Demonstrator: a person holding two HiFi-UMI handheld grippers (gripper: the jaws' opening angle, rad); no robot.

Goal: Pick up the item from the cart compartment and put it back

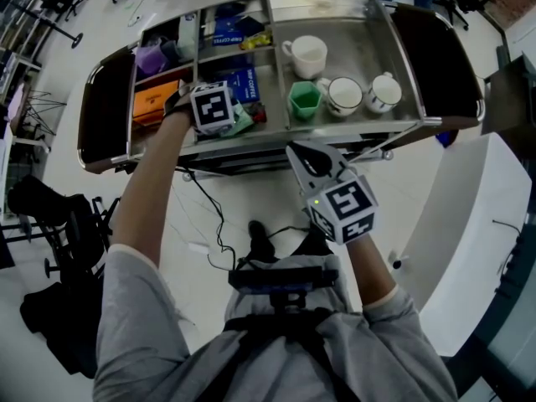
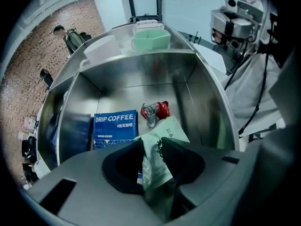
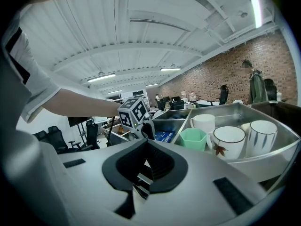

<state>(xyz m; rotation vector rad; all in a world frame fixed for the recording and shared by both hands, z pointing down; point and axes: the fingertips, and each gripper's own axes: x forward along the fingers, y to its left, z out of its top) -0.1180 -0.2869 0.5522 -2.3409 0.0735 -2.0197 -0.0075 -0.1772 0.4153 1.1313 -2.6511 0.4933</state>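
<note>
- Pale green packet [image 2: 171,128] sits pinched between the left gripper [image 2: 151,145] jaws. Pads are closed down on its near end, at about a mid opening.
- Packet is in the middle cart compartment [image 2: 141,74], low over the steel floor. I can't tell if it's lifted or still resting.
- Key relation: the packet runs straight ahead of the left gripper. Its long axis points away from the jaws toward the back wall, skewed a little right.
- Its far end is just short of the red sachet [image 2: 156,111], and the drip coffee box [image 2: 114,128] is just beside it on the left.
- Left gripper is the near one, already inside the compartment. Right gripper [image 3: 146,149] hangs outside the cart's front rail, well apart, jaws together with nothing in them.
- My read: grasp is made. The put-back only needs a straight drop along that same axis, clear of box and sachet.
- Count:
  - one green packet
  - one red sachet
  - one coffee box in this compartment, with what looks like a second blue box [image 1: 234,32] in the bay behind
  - three white mugs [image 1: 306,55] and one green hexagonal cup [image 1: 304,99] in the right bay
  - two grippers
</note>
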